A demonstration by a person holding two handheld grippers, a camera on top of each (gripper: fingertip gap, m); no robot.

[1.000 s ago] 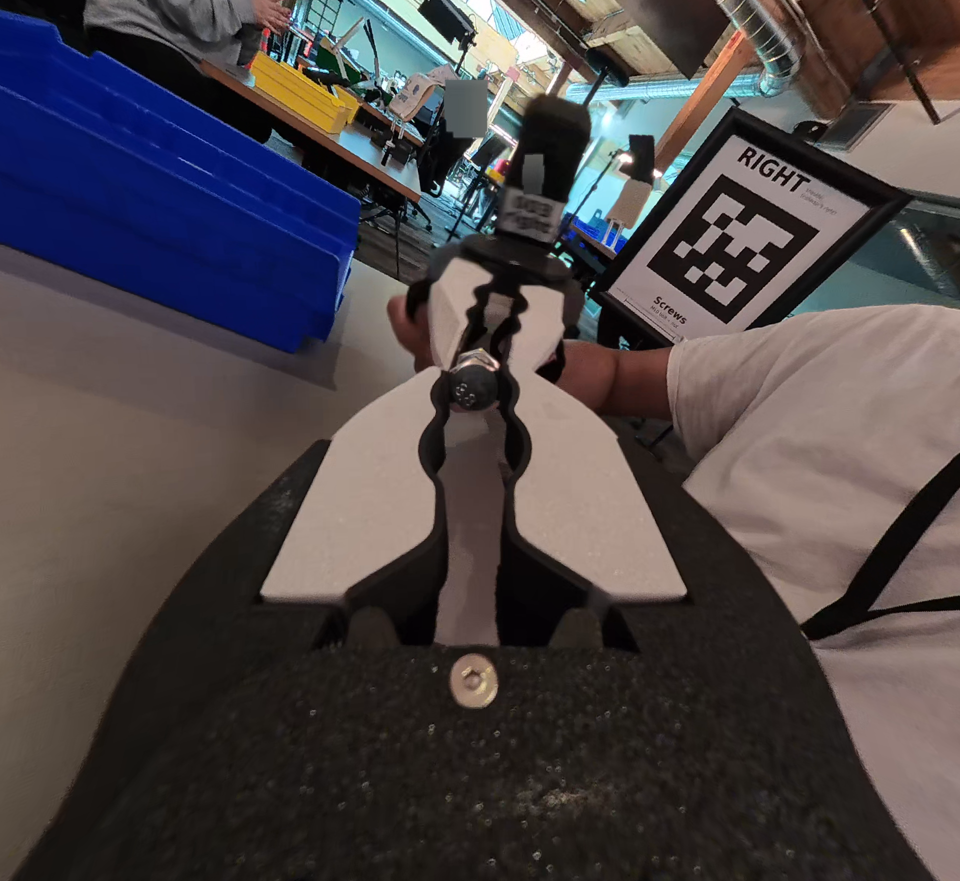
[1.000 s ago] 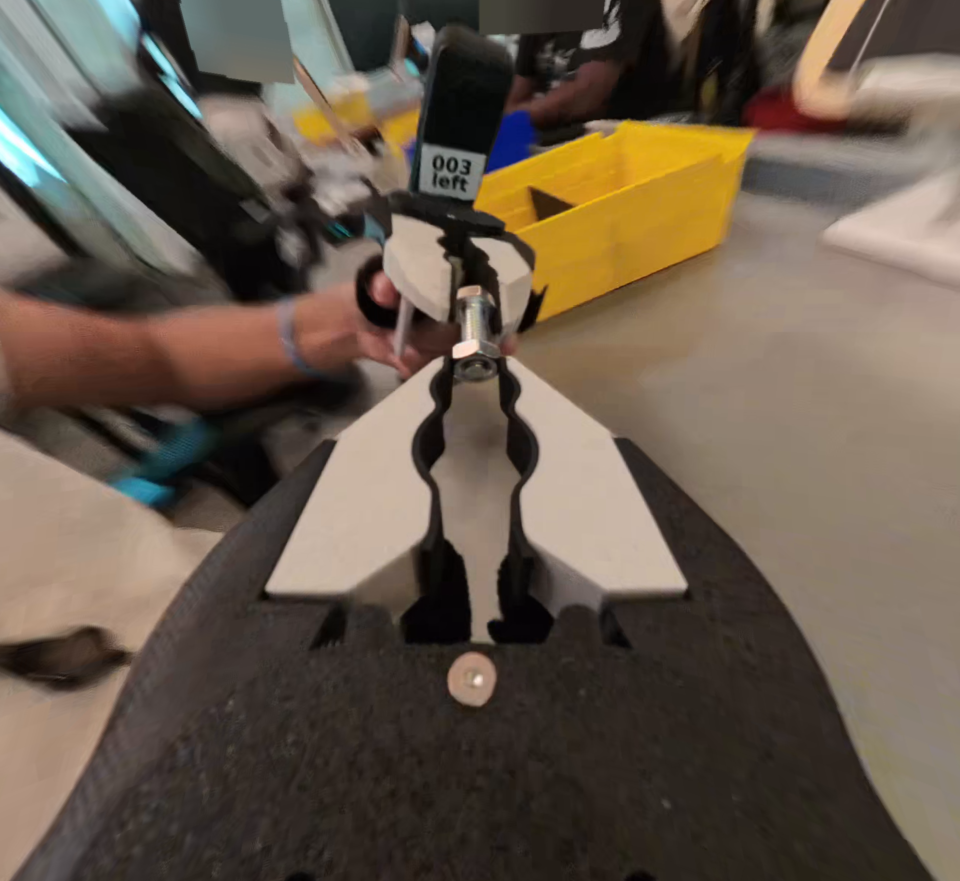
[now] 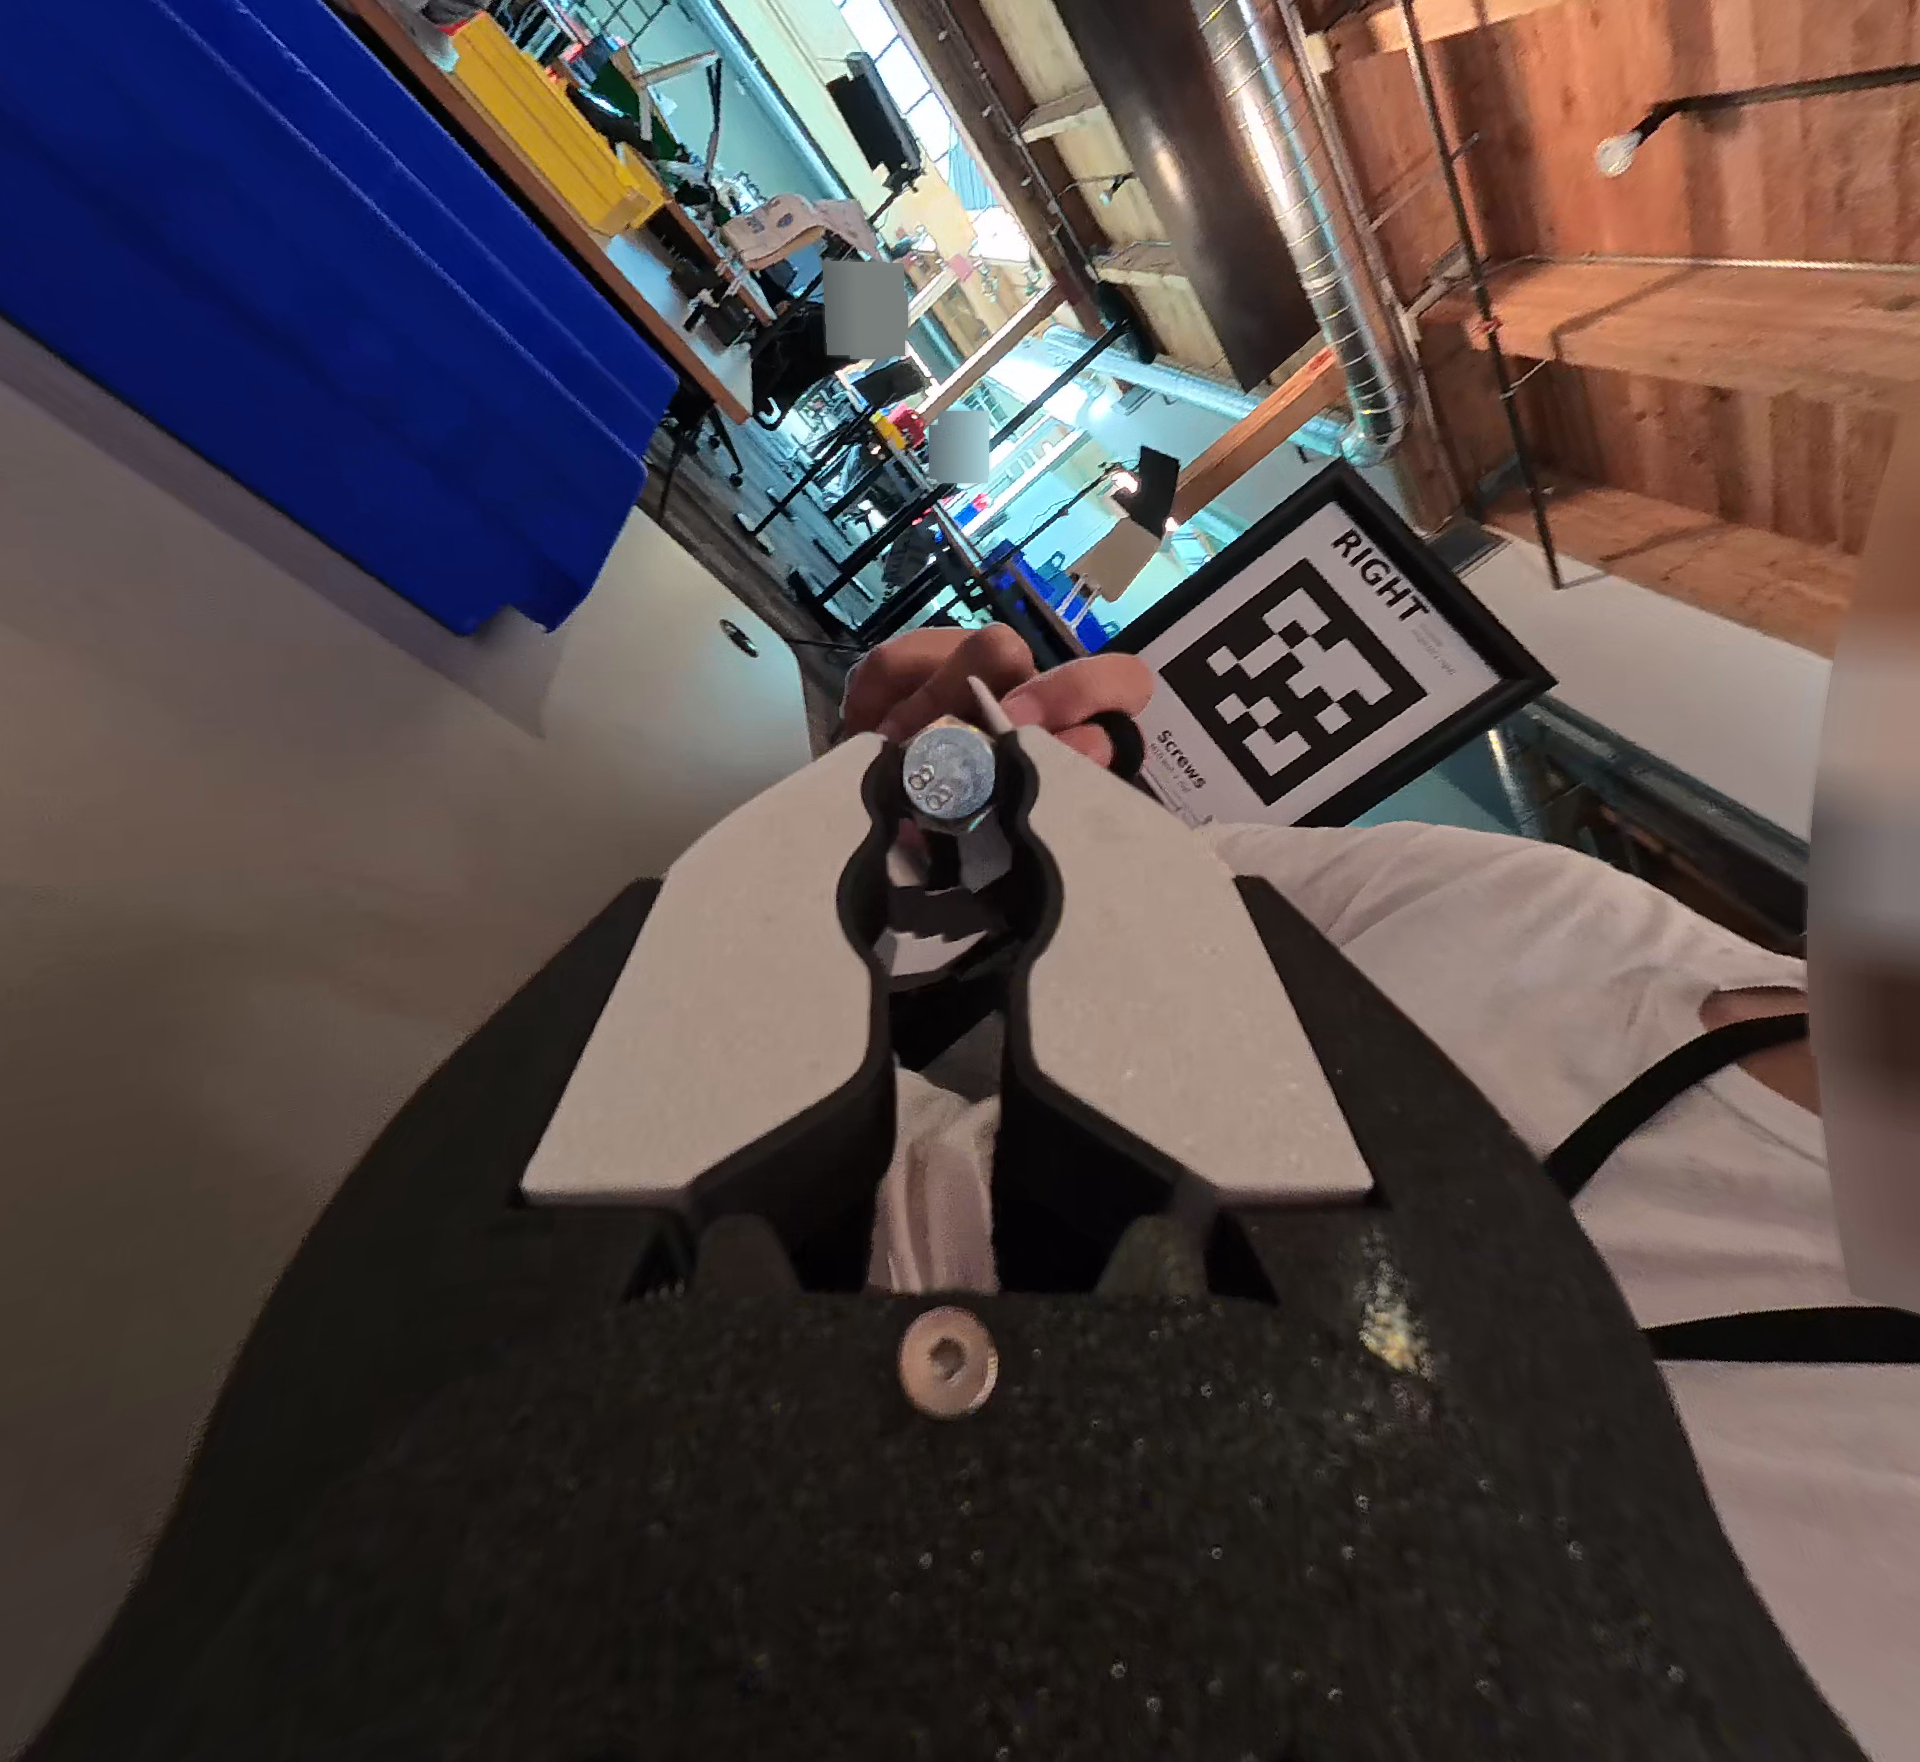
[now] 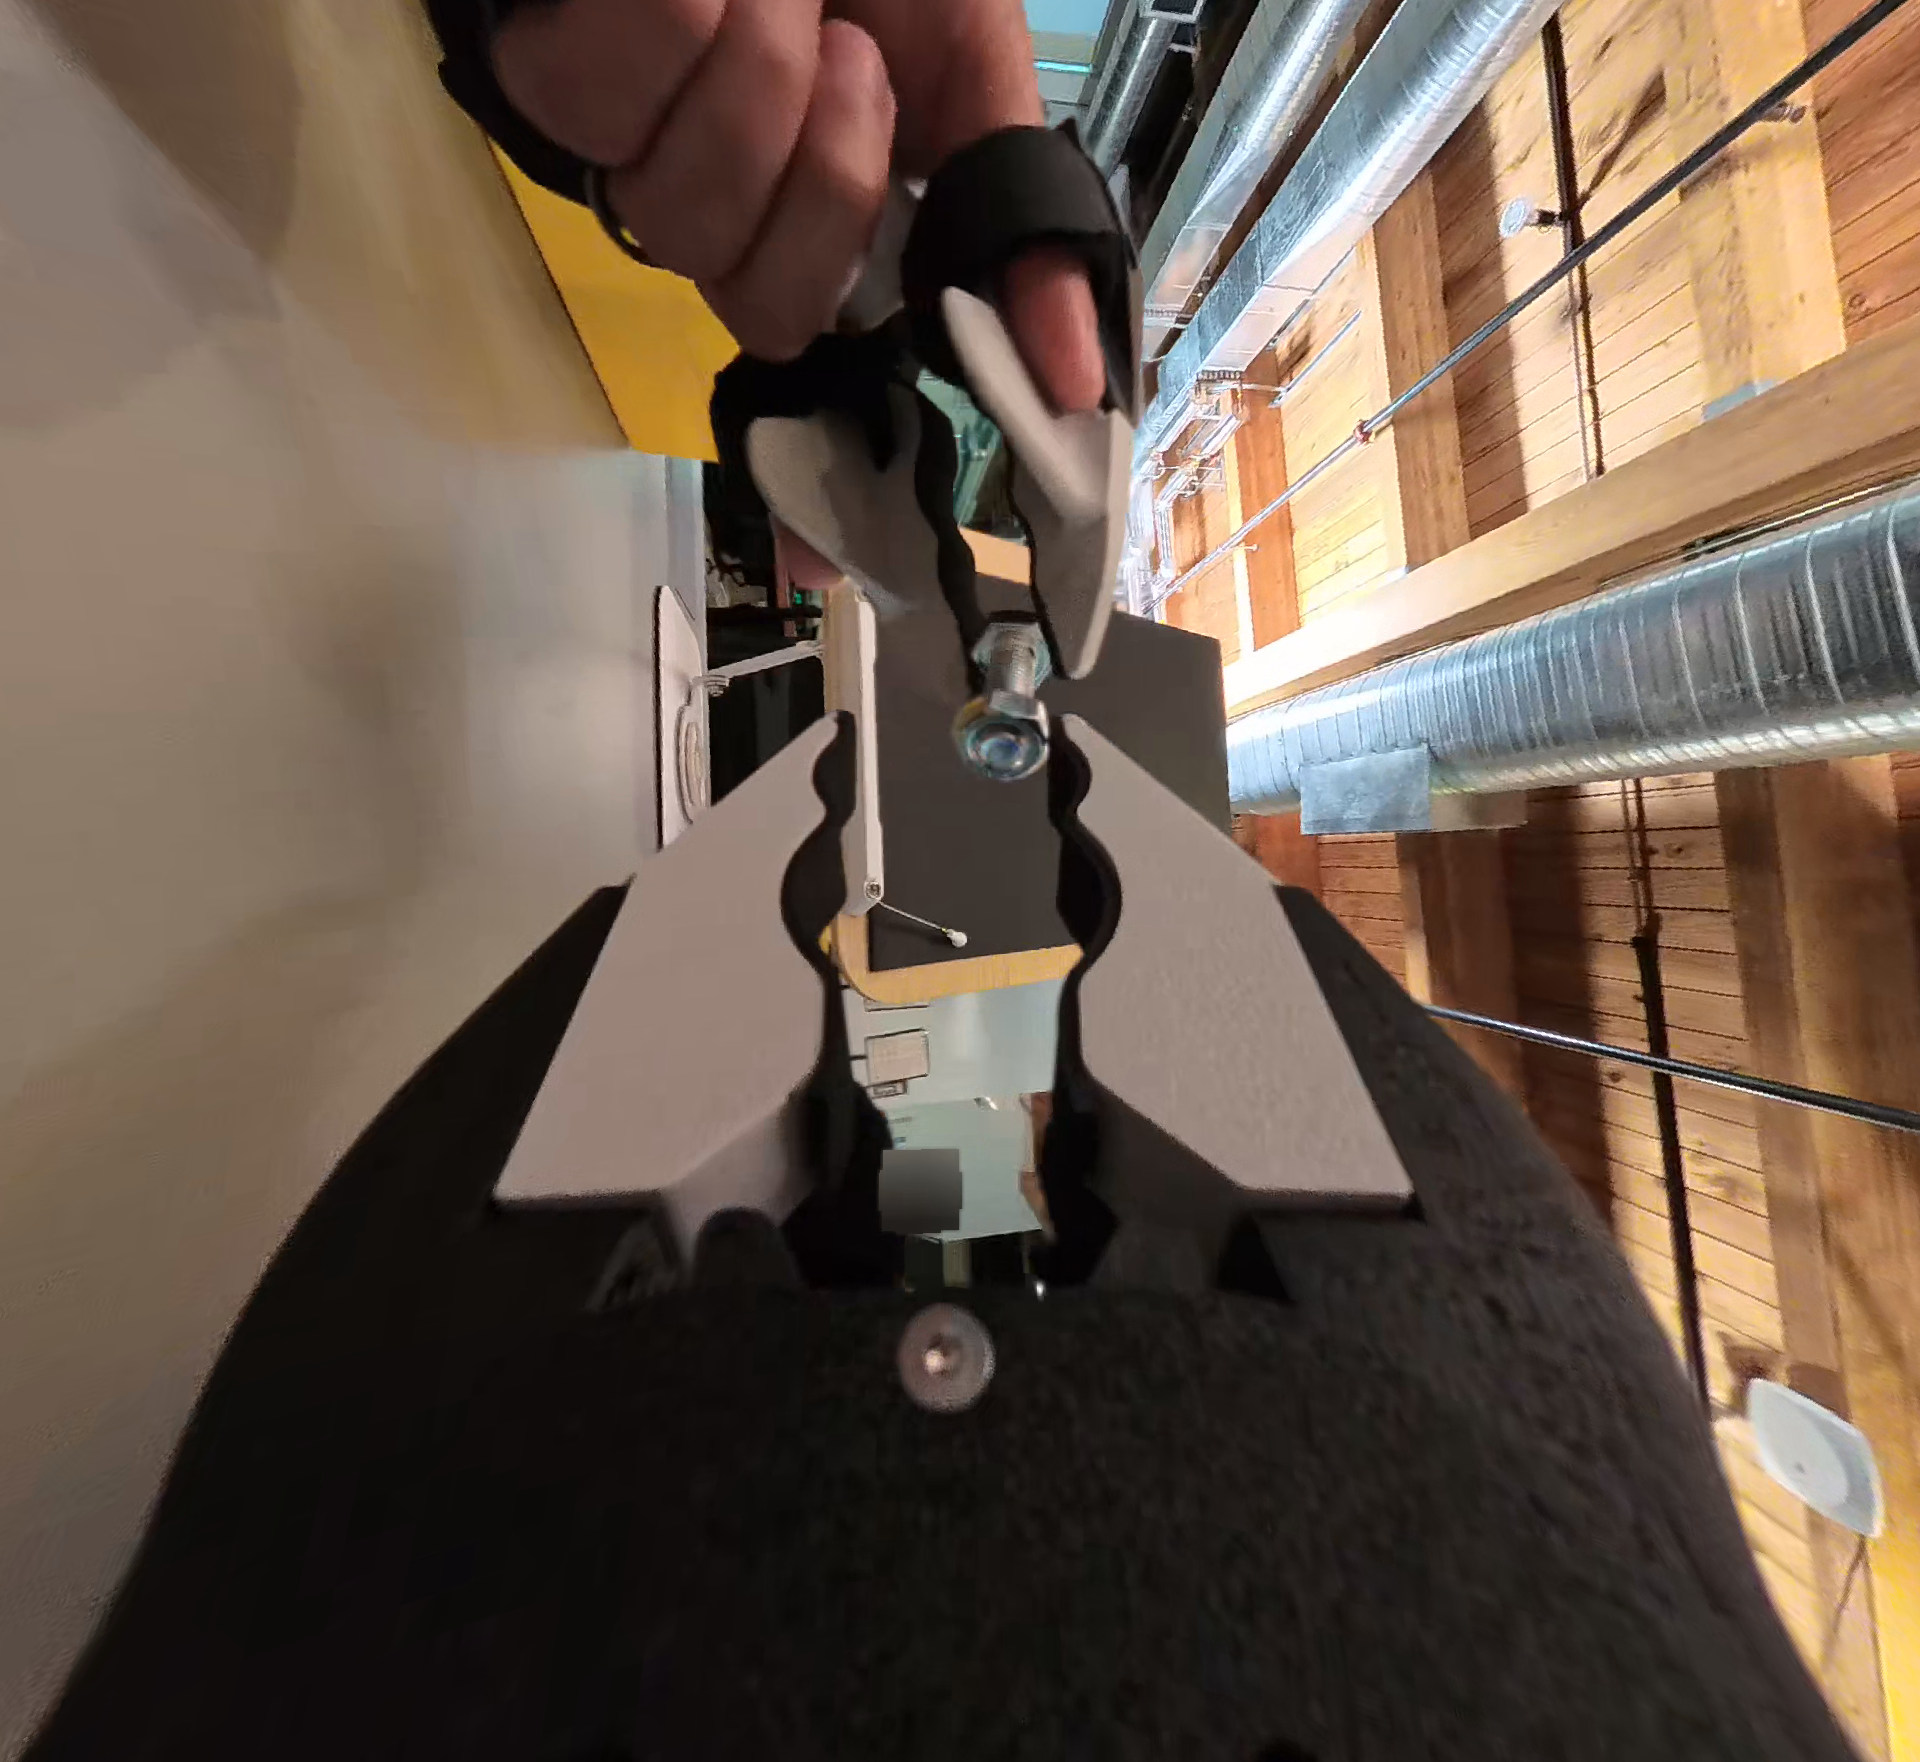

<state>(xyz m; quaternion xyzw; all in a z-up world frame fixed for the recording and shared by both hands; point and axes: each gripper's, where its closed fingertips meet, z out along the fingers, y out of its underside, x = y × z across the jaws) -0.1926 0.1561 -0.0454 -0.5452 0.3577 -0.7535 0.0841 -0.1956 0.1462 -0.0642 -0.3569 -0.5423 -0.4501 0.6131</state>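
One small steel bolt (image 3: pixel 948 770), judged hard, smooth and slippery, is clamped by its head in the left gripper (image 3: pixel 948 756), while its nut (image 4: pixel 1003 738) is flanked, untouched, by the spread right gripper (image 4: pixel 951 725).

Your silver hex bolt (image 3: pixel 948 770) is carrying a nut (image 4: pixel 1003 738) in mid-air.
Its head is sitting clamped between your left gripper (image 3: pixel 948 756)'s fingertips; the threaded shank is pointing away, with the nut hanging at its far end.

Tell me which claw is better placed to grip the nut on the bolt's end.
Right, probably. The right claw is open with the nut near its tips, beside one finger. The left claw is already shut on the bolt head.
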